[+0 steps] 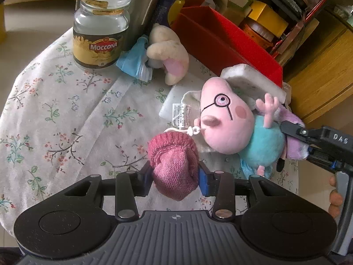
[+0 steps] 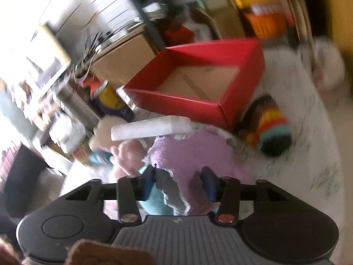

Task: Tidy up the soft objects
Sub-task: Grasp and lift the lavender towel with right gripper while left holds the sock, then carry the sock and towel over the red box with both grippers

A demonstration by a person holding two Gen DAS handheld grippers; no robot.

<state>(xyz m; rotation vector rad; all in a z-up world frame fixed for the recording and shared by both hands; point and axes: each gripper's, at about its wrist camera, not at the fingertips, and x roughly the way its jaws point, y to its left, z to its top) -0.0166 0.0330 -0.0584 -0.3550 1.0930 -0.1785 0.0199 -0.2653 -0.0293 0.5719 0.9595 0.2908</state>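
Observation:
My left gripper (image 1: 176, 176) is shut on a pink knitted sock (image 1: 174, 161) just above the floral tablecloth (image 1: 55, 110). A pink pig plush (image 1: 229, 121) with a teal body lies to the right on a purple cloth (image 1: 295, 145). My right gripper (image 1: 286, 130) reaches in from the right at that cloth. In the blurred right wrist view my right gripper (image 2: 178, 181) is shut on the purple cloth (image 2: 198, 154). A red open box (image 2: 198, 84) stands behind it, also in the left wrist view (image 1: 220, 42). A cream plush (image 1: 167, 53) lies at the back.
A Moccona glass jar (image 1: 101, 26), a blue face mask (image 1: 134, 61) and a can (image 1: 172, 6) stand at the back of the table. A white foam block (image 2: 150, 128) and a striped sock (image 2: 269, 123) lie near the box. Cluttered shelves sit behind.

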